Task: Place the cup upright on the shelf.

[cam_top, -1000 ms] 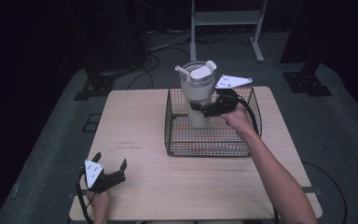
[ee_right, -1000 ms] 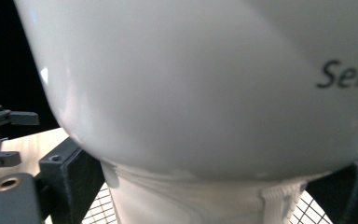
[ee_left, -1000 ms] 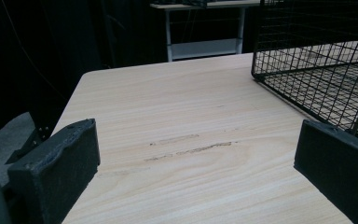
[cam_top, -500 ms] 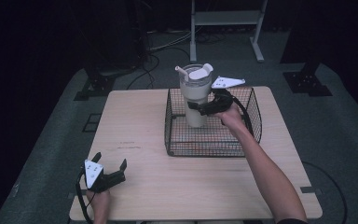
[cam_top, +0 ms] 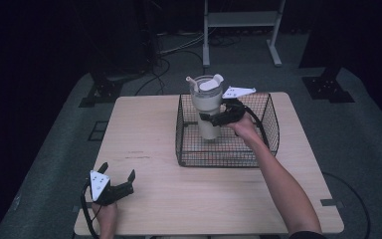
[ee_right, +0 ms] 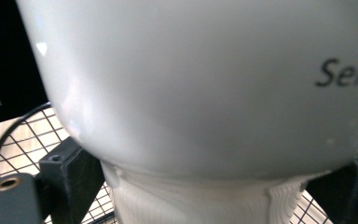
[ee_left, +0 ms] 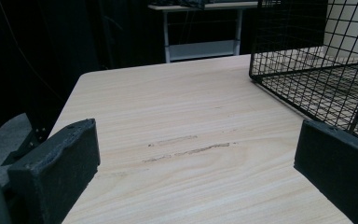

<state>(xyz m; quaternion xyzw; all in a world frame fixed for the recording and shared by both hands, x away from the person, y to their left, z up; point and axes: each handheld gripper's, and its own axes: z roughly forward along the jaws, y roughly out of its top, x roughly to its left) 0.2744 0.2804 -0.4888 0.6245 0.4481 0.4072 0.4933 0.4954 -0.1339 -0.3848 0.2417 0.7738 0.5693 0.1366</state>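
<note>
Over the last second the right gripper (cam_top: 213, 118), clamped on the narrow lower body of the white tumbler (cam_top: 207, 107), has carried it lower into the wire basket (cam_top: 229, 155), likely for set-down, while the left gripper (cam_top: 117, 183) rests wide open and empty well short of the basket.

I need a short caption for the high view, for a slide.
Right gripper grips a white tumbler in the wire basket; left gripper rests open on the table.
</note>
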